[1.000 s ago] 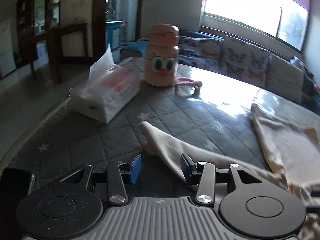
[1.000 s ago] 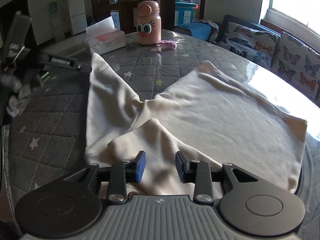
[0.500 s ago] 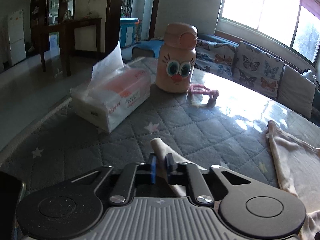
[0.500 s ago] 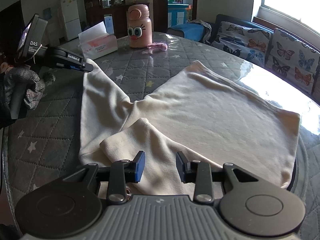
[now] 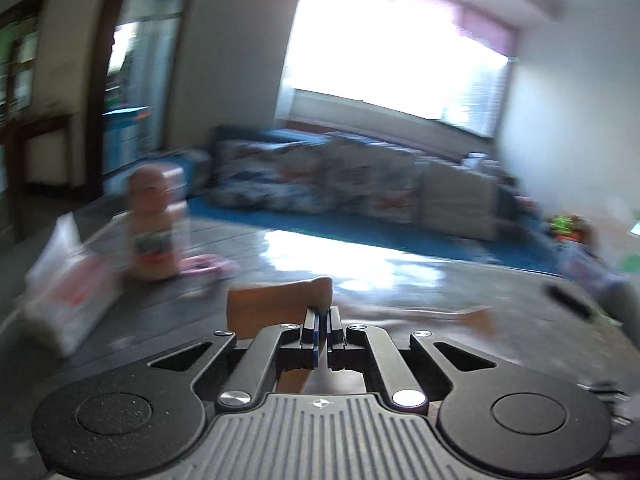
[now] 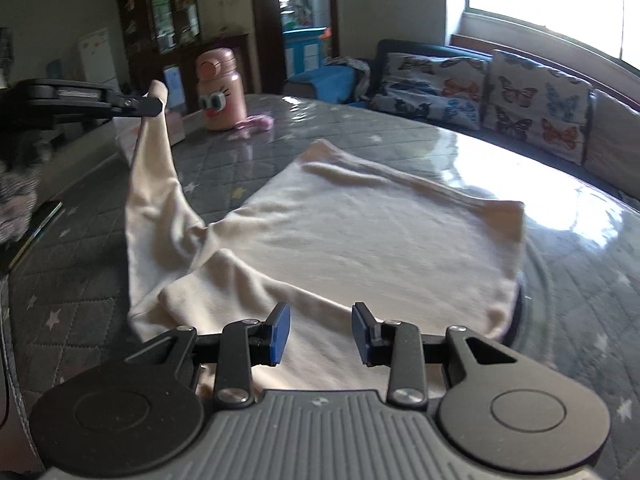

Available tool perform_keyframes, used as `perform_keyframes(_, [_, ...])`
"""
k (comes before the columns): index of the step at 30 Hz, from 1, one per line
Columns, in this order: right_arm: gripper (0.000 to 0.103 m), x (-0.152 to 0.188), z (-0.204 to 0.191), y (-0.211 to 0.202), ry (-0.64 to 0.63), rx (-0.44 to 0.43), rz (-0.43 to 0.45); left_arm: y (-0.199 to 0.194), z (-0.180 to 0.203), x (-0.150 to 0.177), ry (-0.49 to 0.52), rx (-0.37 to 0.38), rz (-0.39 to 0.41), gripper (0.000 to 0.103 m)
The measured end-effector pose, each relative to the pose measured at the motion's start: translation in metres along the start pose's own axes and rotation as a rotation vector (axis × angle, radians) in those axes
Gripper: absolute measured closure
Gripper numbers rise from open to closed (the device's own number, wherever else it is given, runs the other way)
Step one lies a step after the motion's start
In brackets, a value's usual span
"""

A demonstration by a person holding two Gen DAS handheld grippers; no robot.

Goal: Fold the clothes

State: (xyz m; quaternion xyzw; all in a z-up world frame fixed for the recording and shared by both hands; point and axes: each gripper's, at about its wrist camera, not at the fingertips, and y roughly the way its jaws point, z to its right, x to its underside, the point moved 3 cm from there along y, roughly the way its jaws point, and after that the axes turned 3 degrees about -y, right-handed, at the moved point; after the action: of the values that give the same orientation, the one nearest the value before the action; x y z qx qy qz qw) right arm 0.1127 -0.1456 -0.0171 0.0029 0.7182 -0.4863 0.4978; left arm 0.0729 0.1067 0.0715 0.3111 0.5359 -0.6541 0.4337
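Note:
A cream long-sleeved garment (image 6: 360, 232) lies spread on the grey quilted table (image 6: 80, 264). My left gripper (image 5: 323, 320) is shut on the end of its far sleeve (image 5: 280, 300); in the right wrist view that gripper (image 6: 154, 108) holds the sleeve (image 6: 156, 168) lifted above the table at the left. My right gripper (image 6: 320, 332) is open and empty, low over the near sleeve (image 6: 224, 276) at the front of the garment. The left wrist view is blurred by motion.
A pink cartoon bottle (image 6: 218, 90) and a pink band (image 6: 256, 122) stand at the back of the table, with a tissue pack (image 5: 68, 280) beside them. A dark phone (image 6: 36, 232) lies at the left edge. A butterfly-cushion sofa (image 6: 500, 92) runs behind.
My left gripper closed on the sleeve end and has lifted it up off the table, swinging toward the right. My right gripper stayed open over the near sleeve.

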Motion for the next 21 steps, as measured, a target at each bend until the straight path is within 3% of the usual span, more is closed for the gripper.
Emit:
perform_keyframes(5, [0.069, 0.010, 0.024, -0.014, 0.066, 0.036, 0.013, -0.002, 0.063, 0.013, 0.077, 0.219, -0.041, 0.099])
perform_keyframes(9, [0.069, 0.019, 0.039, -0.022, 0.110, 0.059, 0.013, 0.008, 0.099, 0.039, 0.140, 0.330, -0.142, 0.097])
perform_keyframes(13, [0.069, 0.027, 0.046, -0.026, 0.139, 0.073, 0.009, 0.015, 0.115, 0.067, 0.193, 0.361, -0.236, 0.094])
perform_keyframes(15, [0.069, 0.029, 0.049, -0.027, 0.162, 0.066, 0.005, 0.014, 0.115, 0.077, 0.213, 0.365, -0.263, 0.083])
perform_keyframes(17, [0.069, 0.030, 0.049, -0.026, 0.179, 0.052, 0.002, 0.011, 0.111, 0.081, 0.222, 0.349, -0.265, 0.073])
perform_keyframes(21, [0.069, 0.028, 0.046, -0.021, 0.203, 0.012, -0.003, 0.005, 0.087, 0.082, 0.233, 0.280, -0.233, 0.067])
